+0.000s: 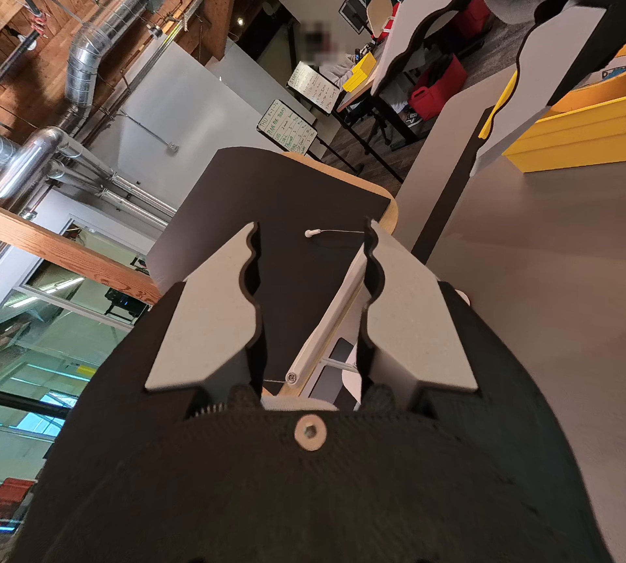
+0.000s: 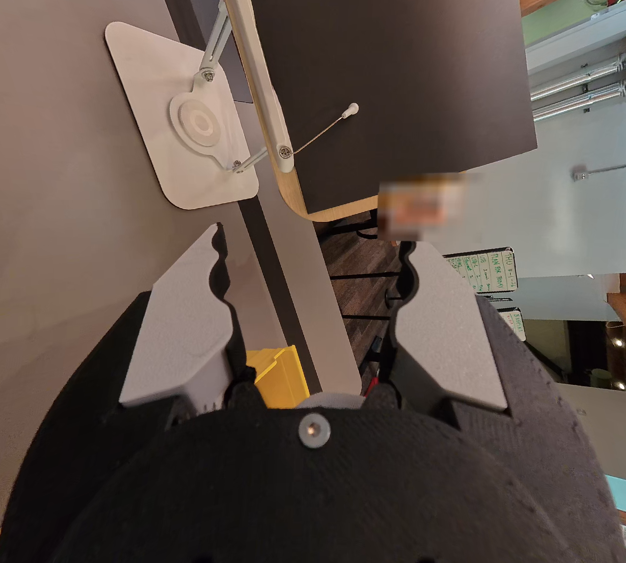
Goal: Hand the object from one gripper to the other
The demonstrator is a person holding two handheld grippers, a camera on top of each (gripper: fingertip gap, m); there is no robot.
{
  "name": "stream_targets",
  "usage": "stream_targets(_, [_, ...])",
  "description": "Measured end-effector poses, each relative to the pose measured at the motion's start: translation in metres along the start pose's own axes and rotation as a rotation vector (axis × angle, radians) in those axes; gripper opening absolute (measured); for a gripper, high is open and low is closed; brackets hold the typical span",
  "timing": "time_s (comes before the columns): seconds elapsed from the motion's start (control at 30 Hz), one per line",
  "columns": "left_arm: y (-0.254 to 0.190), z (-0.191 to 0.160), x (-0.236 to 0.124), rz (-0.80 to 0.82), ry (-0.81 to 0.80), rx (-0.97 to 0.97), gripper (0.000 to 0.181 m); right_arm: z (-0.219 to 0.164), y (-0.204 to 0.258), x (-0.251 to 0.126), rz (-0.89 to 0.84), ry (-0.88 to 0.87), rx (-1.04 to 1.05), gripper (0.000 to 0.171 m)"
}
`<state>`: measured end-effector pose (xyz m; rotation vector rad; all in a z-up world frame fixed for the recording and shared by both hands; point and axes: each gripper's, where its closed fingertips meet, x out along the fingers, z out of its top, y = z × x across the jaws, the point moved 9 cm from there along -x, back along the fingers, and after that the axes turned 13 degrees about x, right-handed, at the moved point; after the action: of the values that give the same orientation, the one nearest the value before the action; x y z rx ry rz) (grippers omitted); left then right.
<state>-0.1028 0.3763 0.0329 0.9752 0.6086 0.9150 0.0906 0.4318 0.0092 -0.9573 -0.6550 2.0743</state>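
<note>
My left gripper is open, with nothing between its grey fingers. It points at a black upright panel with a wooden edge. My right gripper is also open and empty. It shows in the left wrist view too, hanging down from the top right over the grey table, jaws apart. A thin yellow strip runs along the inner edge of one of its fingers, and I cannot tell what it is. No loose object to hand over shows in either view.
A grey table lies to the right. A yellow bin stands on it and also shows behind my right fingers. A white bracket plate holds the black panel. Desks, red bags and whiteboards stand beyond.
</note>
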Motion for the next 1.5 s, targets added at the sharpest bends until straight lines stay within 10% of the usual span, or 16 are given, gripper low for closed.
stream_targets(1.5, [-0.017, -0.006, 0.016, -0.045, 0.059, 0.048, 0.063, 0.001, 0.001, 0.000, 0.005, -0.006, -0.005, 0.101])
